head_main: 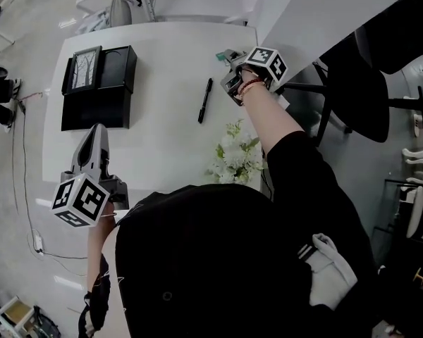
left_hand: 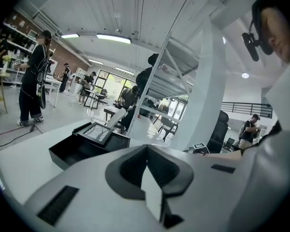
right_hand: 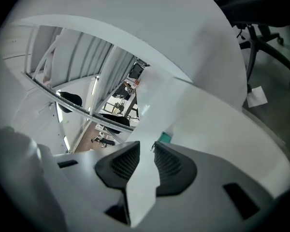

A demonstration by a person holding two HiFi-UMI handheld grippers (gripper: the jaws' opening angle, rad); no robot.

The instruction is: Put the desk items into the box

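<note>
A black box (head_main: 97,104) lies open at the table's far left, with a framed picture (head_main: 82,69) resting on its back part. A black pen (head_main: 205,101) lies on the white table (head_main: 162,62) near the middle. A small teal item (head_main: 218,57) sits at the far right corner. My right gripper (head_main: 229,72) hovers just beside it, jaws a little apart with nothing between them; the teal item (right_hand: 164,137) shows just past its tips. My left gripper (head_main: 96,134) is shut and empty at the near left, pointing toward the box (left_hand: 79,149).
A bunch of white flowers (head_main: 234,155) lies near the table's right edge, close to my right arm. A black office chair (head_main: 352,90) stands right of the table. Cables (head_main: 25,153) run on the floor at left. People stand far off in the room (left_hand: 34,76).
</note>
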